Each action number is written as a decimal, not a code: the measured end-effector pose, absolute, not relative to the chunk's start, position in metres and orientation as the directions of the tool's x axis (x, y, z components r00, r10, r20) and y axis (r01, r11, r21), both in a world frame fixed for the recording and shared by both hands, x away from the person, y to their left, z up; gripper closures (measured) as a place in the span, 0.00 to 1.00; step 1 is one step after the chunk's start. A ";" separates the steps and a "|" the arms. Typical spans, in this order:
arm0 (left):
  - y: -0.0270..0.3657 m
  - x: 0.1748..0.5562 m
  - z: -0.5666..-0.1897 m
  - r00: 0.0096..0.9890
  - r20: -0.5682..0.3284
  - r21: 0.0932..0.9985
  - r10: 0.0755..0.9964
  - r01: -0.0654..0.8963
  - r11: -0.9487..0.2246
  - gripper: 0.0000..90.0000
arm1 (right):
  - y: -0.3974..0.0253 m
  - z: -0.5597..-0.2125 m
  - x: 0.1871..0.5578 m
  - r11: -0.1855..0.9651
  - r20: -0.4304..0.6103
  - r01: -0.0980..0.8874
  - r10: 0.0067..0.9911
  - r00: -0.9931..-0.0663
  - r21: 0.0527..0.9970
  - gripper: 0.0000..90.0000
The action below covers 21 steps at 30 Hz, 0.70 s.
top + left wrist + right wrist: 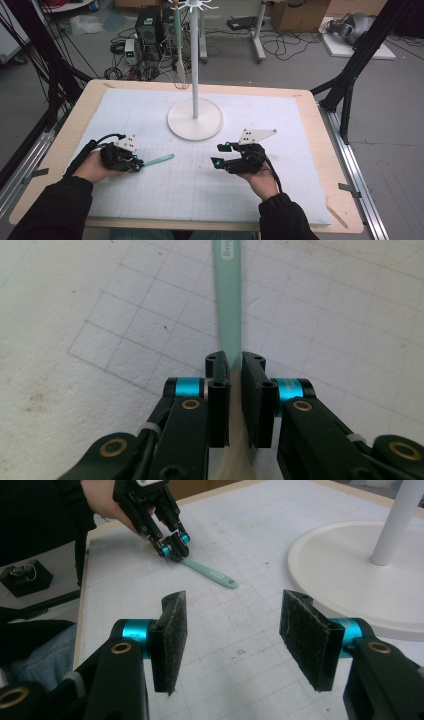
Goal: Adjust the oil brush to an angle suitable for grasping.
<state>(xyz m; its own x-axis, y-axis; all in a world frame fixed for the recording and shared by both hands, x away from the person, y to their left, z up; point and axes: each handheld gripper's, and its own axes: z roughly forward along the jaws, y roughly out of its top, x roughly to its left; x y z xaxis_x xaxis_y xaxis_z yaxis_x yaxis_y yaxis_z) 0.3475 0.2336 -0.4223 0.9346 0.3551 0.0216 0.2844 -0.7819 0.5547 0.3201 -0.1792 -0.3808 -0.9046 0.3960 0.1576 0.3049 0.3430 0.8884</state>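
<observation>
A utensil with a mint-green handle (pixel 161 160) lies on the white gridded mat (pixel 200 190), its handle pointing right toward the stand. My left gripper (pixel 136 165) is shut on it where the green handle (pixel 228 300) meets a pale beige part. In the left gripper view both jaws of the left gripper (pixel 232 365) press the handle's sides. The right gripper view shows that left gripper (pixel 172 547) and the handle (pixel 210 573) farther off. My right gripper (pixel 220 155) hovers open over the mat's middle right, and nothing lies between the pads of the right gripper (pixel 232 635).
A white stand with a round base (pixel 195 125) and a tall pole (pixel 194 60) rises at the mat's far middle. A second green-handled utensil (pixel 179 50) hangs from its top hooks. Cables, boxes and black frame legs surround the wooden table (pixel 325 145).
</observation>
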 end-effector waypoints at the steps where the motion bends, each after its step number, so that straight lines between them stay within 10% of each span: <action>1: 0.233 0.347 -0.422 0.933 0.019 0.560 0.359 0.288 -0.777 0.91 | -0.179 -0.381 0.320 0.343 0.158 0.305 0.395 -0.905 0.888 0.49; 21: 0.232 0.340 -0.401 0.942 0.043 0.617 0.333 0.237 -0.750 0.91 | -0.178 -0.382 0.319 0.340 0.162 0.310 0.399 -0.903 0.888 0.47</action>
